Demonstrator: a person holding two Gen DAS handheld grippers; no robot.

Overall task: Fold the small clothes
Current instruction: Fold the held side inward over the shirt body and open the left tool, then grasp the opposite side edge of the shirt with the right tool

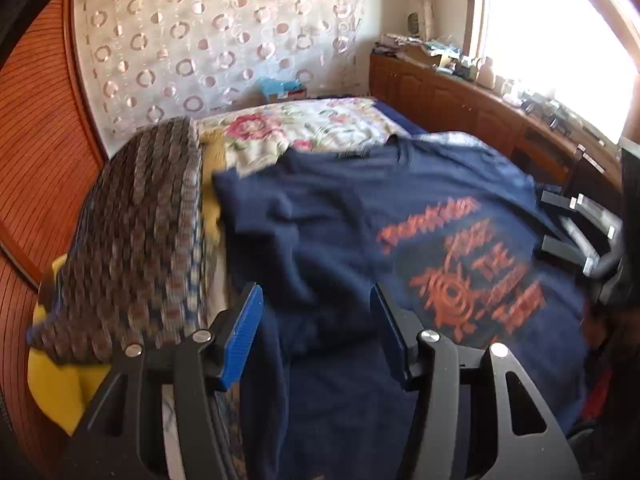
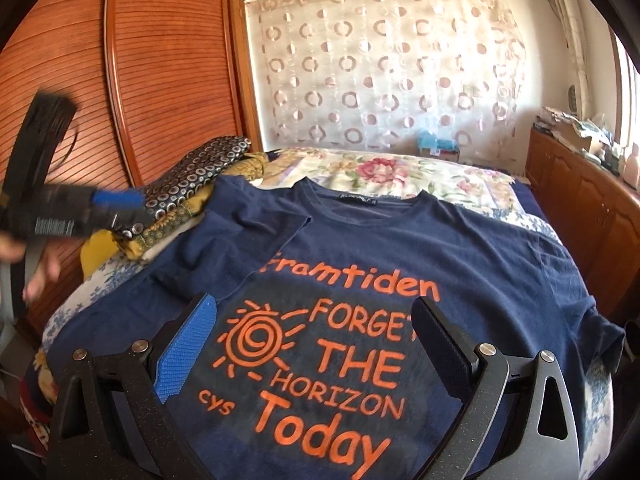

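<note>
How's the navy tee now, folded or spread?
Mostly spread: navy tee lies print-up on the bed, only the sleeve by the clothes pile folded in.

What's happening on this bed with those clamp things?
A person is folding a navy T-shirt with orange lettering, using a handheld gripper in each hand. The shirt lies face up on the bed, and one sleeve is already folded in over the chest. Both the left gripper and the right gripper are open above the shirt, holding nothing. A pile of patterned fabric sits beside it.
</note>
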